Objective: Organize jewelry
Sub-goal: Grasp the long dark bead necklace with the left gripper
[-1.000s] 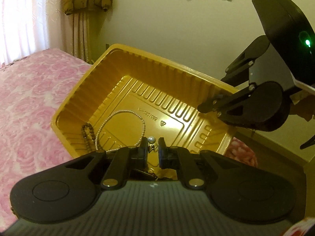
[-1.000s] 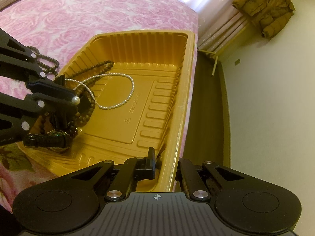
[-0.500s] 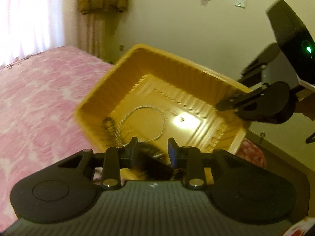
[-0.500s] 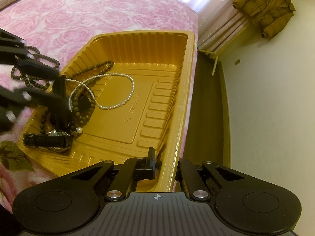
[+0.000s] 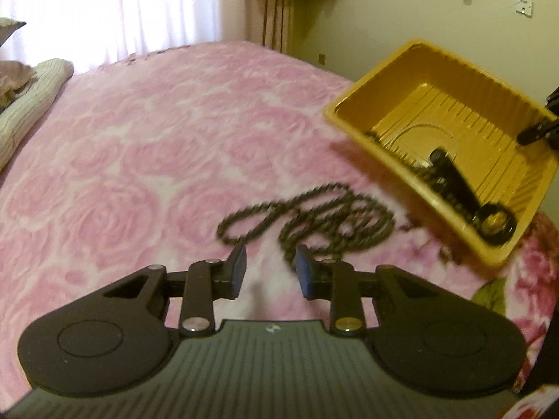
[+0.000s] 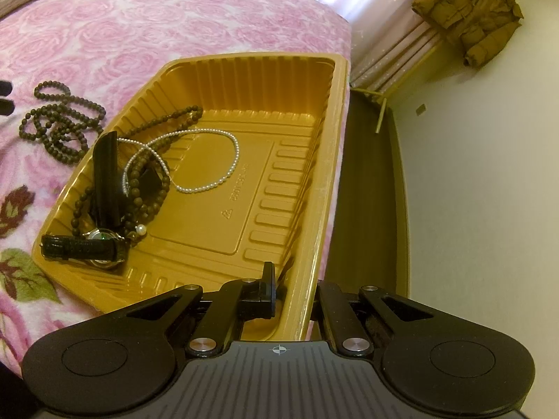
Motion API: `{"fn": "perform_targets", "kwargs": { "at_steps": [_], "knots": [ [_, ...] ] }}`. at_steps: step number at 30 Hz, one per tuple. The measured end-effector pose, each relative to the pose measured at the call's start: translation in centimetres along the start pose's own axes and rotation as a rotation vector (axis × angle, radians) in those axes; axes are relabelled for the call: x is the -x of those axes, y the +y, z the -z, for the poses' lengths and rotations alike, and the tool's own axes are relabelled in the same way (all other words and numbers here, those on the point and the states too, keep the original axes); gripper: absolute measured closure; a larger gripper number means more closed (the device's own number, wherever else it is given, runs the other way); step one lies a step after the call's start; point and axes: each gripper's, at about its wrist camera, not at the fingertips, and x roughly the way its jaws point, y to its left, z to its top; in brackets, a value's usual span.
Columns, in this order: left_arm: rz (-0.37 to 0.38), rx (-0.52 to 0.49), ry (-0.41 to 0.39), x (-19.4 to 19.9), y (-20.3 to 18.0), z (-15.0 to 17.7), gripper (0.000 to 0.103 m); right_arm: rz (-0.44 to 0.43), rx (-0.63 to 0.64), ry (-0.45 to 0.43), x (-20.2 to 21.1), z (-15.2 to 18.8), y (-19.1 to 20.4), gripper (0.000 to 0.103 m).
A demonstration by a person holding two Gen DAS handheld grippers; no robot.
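Landmark: gold tray (image 6: 314, 181); every place below is given relative to it.
Bed: pink rose bedspread (image 5: 139, 146) carries the tray and the loose beads.
Left gripper (image 5: 269, 272): jaws wide apart and empty, hovering over the bedspread to the left of the tray, aimed at the loose beads.
Dark bead necklace (image 5: 314, 220): on the bedspread just left of the tray, outside it, near its left wall but apart from it. Lies in several overlapping loops; in the right wrist view (image 6: 59, 125) the bundle's long axis runs roughly along that wall. No clear free end shows.
Watch (image 6: 84, 244): inside the tray, near-left corner; one strap lies flat along the near wall, the other rises against the left wall.
Pearl strand (image 6: 206, 160): inside, an open loop left of the tray's centre, draped over a second dark bead string (image 6: 153, 160) that runs up the left side.
Right gripper (image 6: 297, 289): jaws clamped across the tray's near-right rim, one finger inside and one outside; it steadies the tray.
Task status (judgement): the loose necklace looks like the last piece out.
Risk 1: pinching only one loop, so the rest trails and snags on the tray's left wall.
Risk 2: the left view is blurred, so depth is poor; the jaws may catch bedspread pile.
Risk 3: dropped beads may tangle with the pearl strand.
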Motion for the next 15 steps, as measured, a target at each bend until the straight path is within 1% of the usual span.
{"fn": "perform_targets", "kwargs": {
  "at_steps": [6, 10, 13, 14, 15],
  "knots": [
    [0.025, 0.000, 0.021, -1.8, -0.6, 0.1, 0.083, 0.002, 0.001, 0.000, 0.0, 0.0, 0.1, 0.098],
    [0.042, 0.024, 0.044, -3.4, -1.0, 0.0, 0.084, 0.002, 0.000, 0.002, -0.1, 0.1, 0.0, 0.098],
    [0.034, 0.034, 0.065, -4.3, -1.0, 0.0, 0.085, 0.002, 0.000, 0.003, -0.2, 0.2, 0.0, 0.098],
    [0.032, 0.030, 0.068, -4.4, -1.1, -0.1, 0.087, 0.003, 0.001, 0.003, -0.2, 0.2, 0.0, 0.098],
    [0.031, 0.024, 0.072, -4.3, -1.1, -0.2, 0.095, 0.003, 0.001, 0.003, -0.2, 0.2, 0.0, 0.098]
  ]
}}
